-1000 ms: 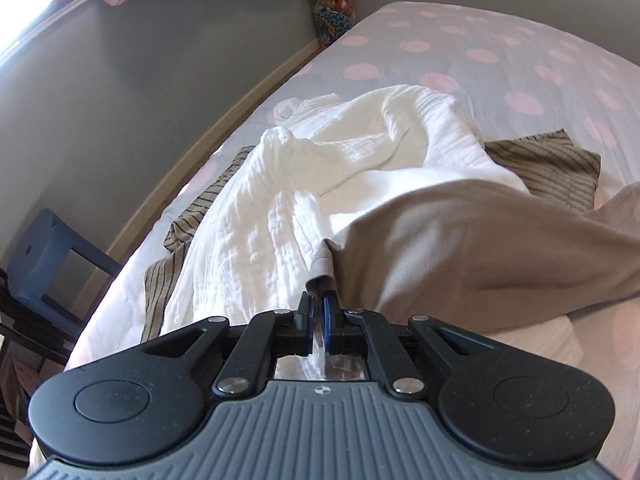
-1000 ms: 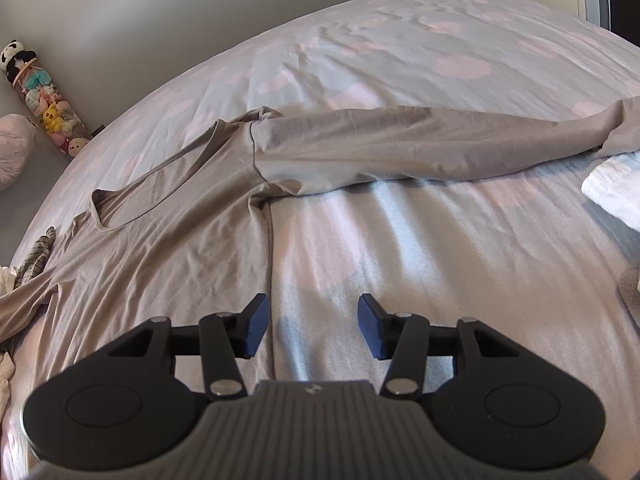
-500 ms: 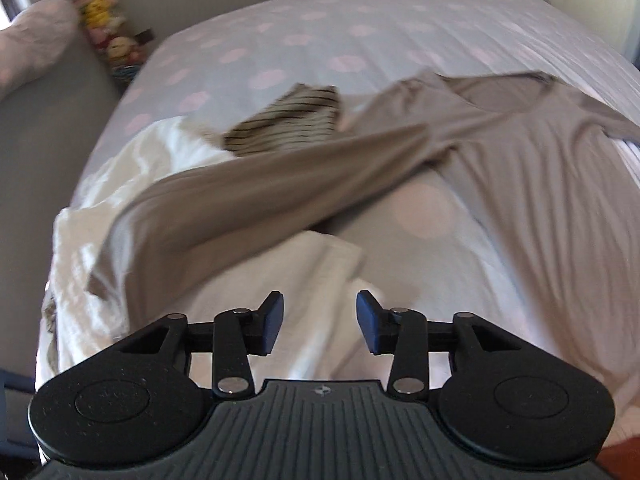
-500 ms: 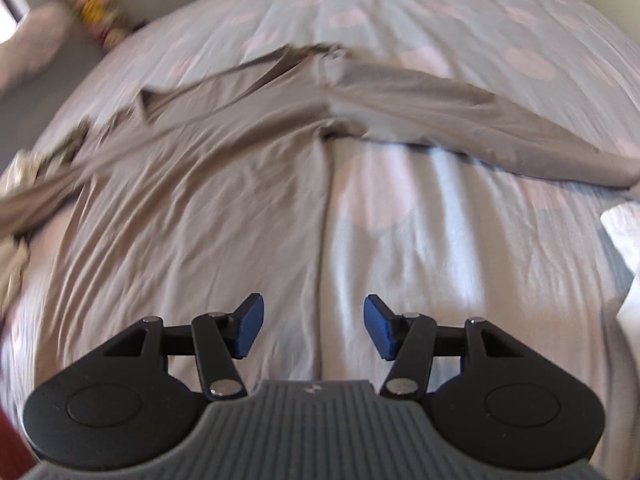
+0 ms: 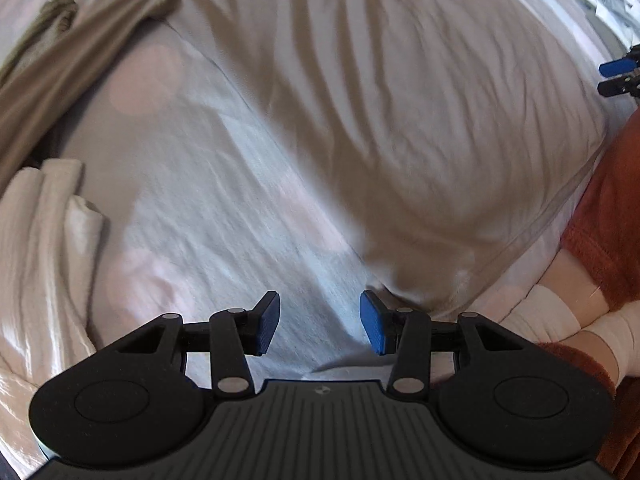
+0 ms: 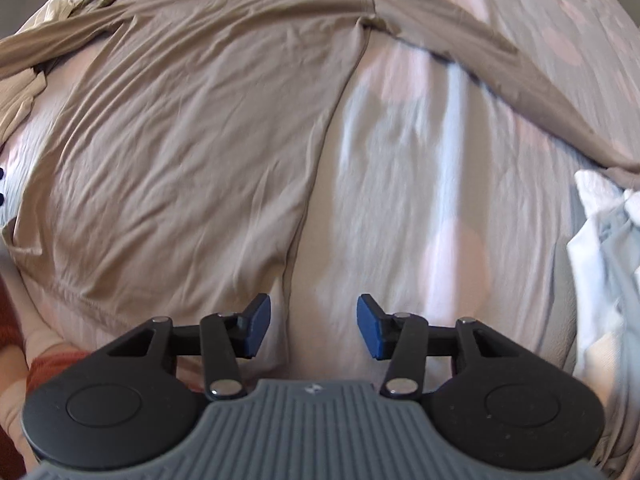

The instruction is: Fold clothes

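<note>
I am holding my left hand-held gripper (image 5: 319, 328) apart and empty, my right hand-held gripper (image 6: 313, 327) closing on nothing, above the beige shirt (image 6: 192, 128).

- Left wrist: we look steeply down, close over the bedsheet (image 5: 224, 216), past the shirt's (image 5: 400, 100) left side seam.
- Right wrist: we look steeply down, close over its right seam.
- Both views share the shirt (image 6: 192, 128) body.

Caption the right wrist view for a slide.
Open right tongs hover over the beige long-sleeved shirt, spread flat on the dotted bedsheet.
</note>
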`<state>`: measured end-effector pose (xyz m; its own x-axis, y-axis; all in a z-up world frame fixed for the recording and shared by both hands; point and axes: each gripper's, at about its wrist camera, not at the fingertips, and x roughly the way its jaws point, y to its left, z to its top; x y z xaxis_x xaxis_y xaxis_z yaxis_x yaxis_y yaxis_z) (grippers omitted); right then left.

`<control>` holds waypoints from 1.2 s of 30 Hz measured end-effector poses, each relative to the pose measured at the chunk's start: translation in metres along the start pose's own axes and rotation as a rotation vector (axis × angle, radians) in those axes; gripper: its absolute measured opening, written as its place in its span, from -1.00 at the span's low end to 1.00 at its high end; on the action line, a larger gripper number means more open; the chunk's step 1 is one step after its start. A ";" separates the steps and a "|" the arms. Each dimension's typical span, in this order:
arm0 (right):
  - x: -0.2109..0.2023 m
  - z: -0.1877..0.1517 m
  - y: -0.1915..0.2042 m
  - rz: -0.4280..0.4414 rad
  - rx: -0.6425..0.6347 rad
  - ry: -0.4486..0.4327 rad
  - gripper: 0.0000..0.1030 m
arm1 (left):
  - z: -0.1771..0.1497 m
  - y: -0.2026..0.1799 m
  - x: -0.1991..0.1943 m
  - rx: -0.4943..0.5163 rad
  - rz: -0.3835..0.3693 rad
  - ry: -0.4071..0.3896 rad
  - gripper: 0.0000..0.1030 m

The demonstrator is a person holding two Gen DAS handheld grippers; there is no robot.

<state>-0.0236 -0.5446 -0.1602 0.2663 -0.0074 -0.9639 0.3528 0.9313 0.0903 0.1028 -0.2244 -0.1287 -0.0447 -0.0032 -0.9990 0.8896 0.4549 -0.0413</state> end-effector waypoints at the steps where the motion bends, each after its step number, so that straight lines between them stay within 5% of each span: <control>1: 0.002 -0.002 0.001 0.006 -0.005 0.009 0.00 | 0.002 -0.005 0.007 0.013 -0.001 0.027 -0.18; 16: 0.016 -0.005 0.005 0.136 -0.063 0.093 -0.03 | 0.005 -0.035 0.038 -0.040 0.016 0.080 -0.15; 18: 0.018 -0.007 0.005 0.142 -0.062 0.105 -0.27 | 0.004 -0.039 0.040 -0.041 0.035 0.084 -0.15; 20: 0.020 -0.009 0.006 0.139 -0.070 0.117 -0.61 | 0.002 -0.045 0.040 -0.022 0.044 0.077 -0.27; 24: 0.016 -0.011 0.008 0.146 -0.081 0.085 -0.81 | -0.008 -0.054 0.033 0.011 0.025 0.044 -0.91; 32: -0.011 -0.024 -0.013 0.219 0.013 0.000 -0.85 | -0.048 -0.022 -0.018 -0.132 -0.072 -0.084 -0.95; 36: -0.028 -0.031 -0.019 0.242 0.036 -0.026 -0.85 | -0.047 -0.014 -0.030 -0.184 -0.142 -0.078 -0.96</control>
<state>-0.0653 -0.5510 -0.1426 0.3700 0.2049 -0.9062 0.3072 0.8935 0.3274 0.0706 -0.1883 -0.0976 -0.1220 -0.1441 -0.9820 0.7787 0.5996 -0.1847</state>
